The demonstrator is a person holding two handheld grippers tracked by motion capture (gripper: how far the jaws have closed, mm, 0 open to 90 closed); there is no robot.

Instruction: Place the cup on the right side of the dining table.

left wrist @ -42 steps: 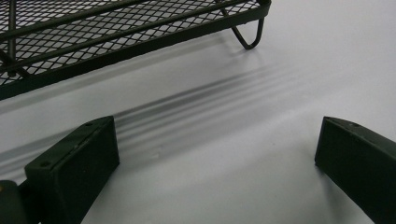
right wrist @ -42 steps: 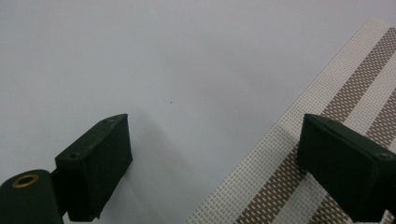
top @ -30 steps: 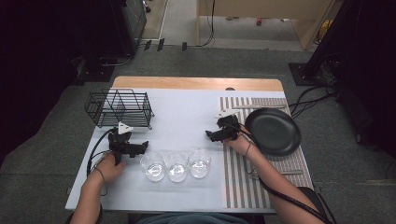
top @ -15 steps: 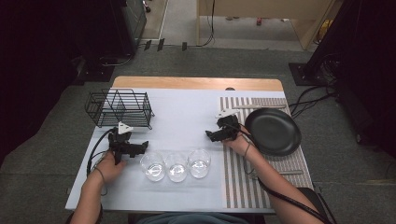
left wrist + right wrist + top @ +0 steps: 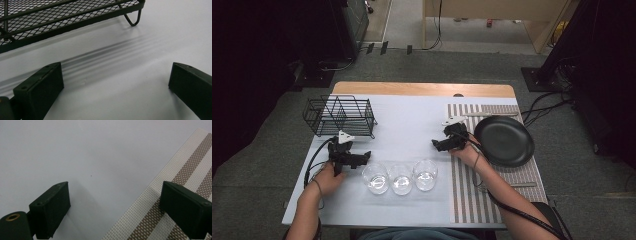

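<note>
Three clear glasses stand in a row near the table's front: left, middle, right. My left gripper rests on the white cloth just left of the left glass. Its jaws are open and hold nothing. In the left gripper view the left gripper spans bare cloth, with the black wire basket just beyond. My right gripper sits behind the right glass, at the placemat's edge. The right gripper is open and empty over cloth and mat.
The black wire basket stands at the back left. A black plate lies on the striped placemat at the right, with cutlery behind it. The white cloth covers the table's middle.
</note>
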